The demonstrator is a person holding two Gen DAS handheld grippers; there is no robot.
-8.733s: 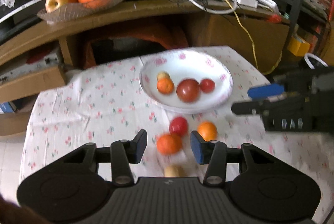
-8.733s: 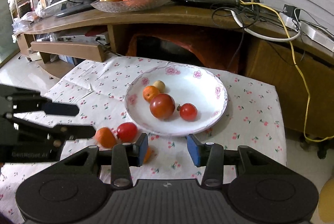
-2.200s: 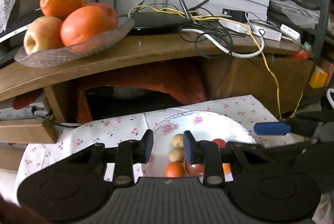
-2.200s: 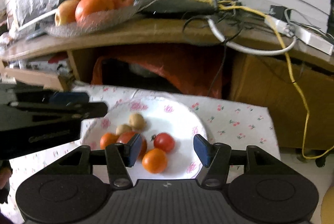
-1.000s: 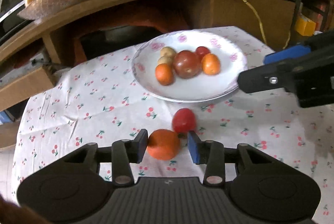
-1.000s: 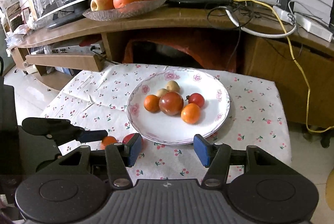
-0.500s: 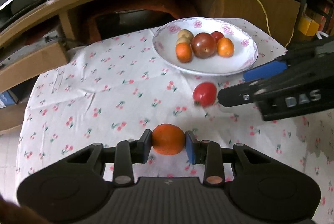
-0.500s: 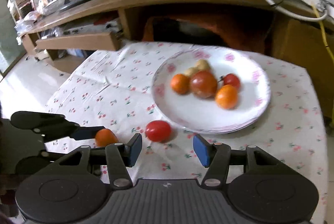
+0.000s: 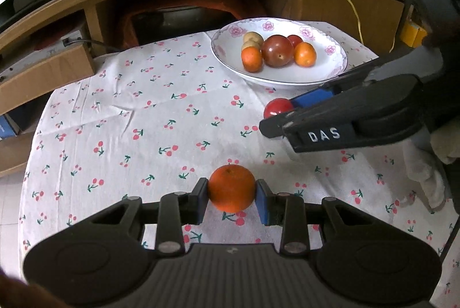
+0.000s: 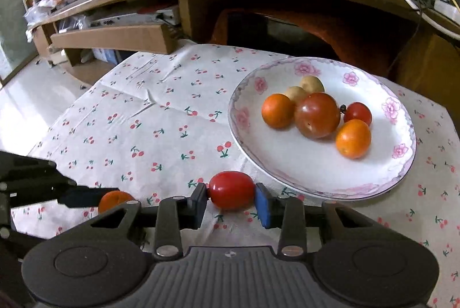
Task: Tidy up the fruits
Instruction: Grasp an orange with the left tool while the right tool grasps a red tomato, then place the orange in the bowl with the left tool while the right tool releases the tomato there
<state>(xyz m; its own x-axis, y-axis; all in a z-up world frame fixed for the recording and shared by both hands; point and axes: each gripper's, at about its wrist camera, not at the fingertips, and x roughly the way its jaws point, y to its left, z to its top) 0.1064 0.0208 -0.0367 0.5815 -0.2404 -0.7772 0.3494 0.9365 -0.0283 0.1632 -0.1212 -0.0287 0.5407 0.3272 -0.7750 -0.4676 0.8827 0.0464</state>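
Left wrist view: the left gripper point(image 9: 232, 199) clamps a small orange point(image 9: 231, 188) above the cherry-print tablecloth point(image 9: 161, 118), well short of the white plate point(image 9: 330, 72) of fruit.

Right wrist view: the right gripper point(image 10: 231, 204) pinches a red tomato point(image 10: 231, 190) between its pads, just beside the plate's near rim point(image 10: 316, 190).

Orange mandarin point(image 9: 231, 188) and red tomato point(image 10: 231, 189) (both clamped) lie off the fruit-filled plate point(image 10: 290, 164).
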